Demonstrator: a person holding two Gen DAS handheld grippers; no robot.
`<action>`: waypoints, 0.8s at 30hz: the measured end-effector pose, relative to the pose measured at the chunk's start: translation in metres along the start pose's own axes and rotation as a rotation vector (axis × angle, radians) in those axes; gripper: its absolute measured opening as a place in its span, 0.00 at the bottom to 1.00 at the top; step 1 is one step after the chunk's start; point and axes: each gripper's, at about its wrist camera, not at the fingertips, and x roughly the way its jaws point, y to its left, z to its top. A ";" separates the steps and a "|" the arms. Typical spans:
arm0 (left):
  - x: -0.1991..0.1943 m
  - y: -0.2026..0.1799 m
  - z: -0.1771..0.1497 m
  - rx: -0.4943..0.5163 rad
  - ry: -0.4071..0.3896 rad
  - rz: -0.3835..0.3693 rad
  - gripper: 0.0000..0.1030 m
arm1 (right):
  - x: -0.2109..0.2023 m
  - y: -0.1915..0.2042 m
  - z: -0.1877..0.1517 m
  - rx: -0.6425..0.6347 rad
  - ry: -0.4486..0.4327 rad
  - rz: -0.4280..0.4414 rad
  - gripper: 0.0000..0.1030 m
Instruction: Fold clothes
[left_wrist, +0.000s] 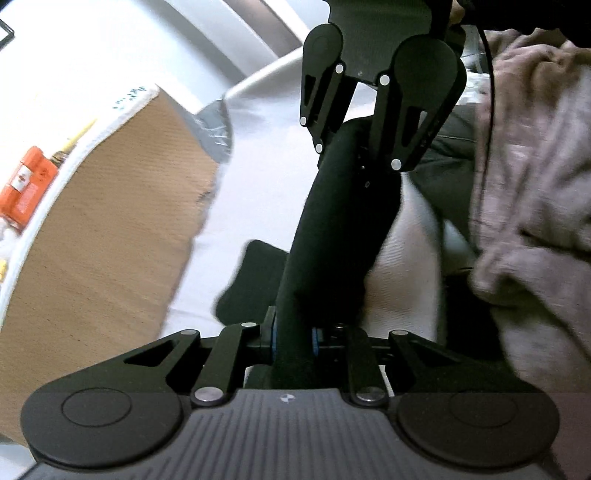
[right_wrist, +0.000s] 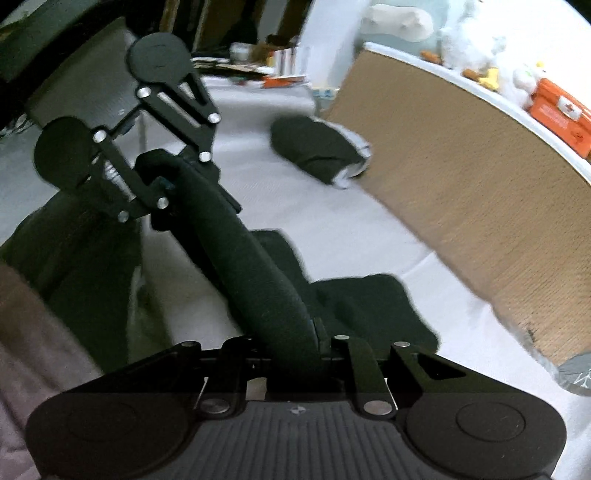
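While both grippers hold one black garment (right_wrist: 255, 266) stretched between them above the white bed (right_wrist: 369, 236), the left gripper (left_wrist: 293, 341) is clamped on one end and the right gripper (right_wrist: 295, 354) on the other. Keeping even tension should help the fold. No writing on the orange box (right_wrist: 557, 110) is readable.

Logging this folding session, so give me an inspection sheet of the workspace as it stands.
Surface: white sheet, wrinkled.
Job's things: black garment stretched between both tongs; dark rolled bundle lying apart; mauve fabric pile beside it.
Clutter: nothing seen on the sheet.
Grippers: left tongs and right tongs each shut on the black garment.
Cables: one black cable over the mauve fabric pile.
Surroundings: brown headboard, orange box, plush toys.
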 end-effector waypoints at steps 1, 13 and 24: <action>0.006 0.009 0.003 0.003 0.002 0.016 0.19 | 0.002 -0.008 0.004 0.006 0.004 -0.006 0.17; 0.141 0.103 0.004 -0.178 0.099 0.160 0.42 | 0.106 -0.114 0.033 0.037 0.071 -0.089 0.22; 0.186 0.077 -0.018 -0.555 -0.041 0.189 0.43 | 0.234 -0.153 -0.011 0.198 0.088 -0.123 0.32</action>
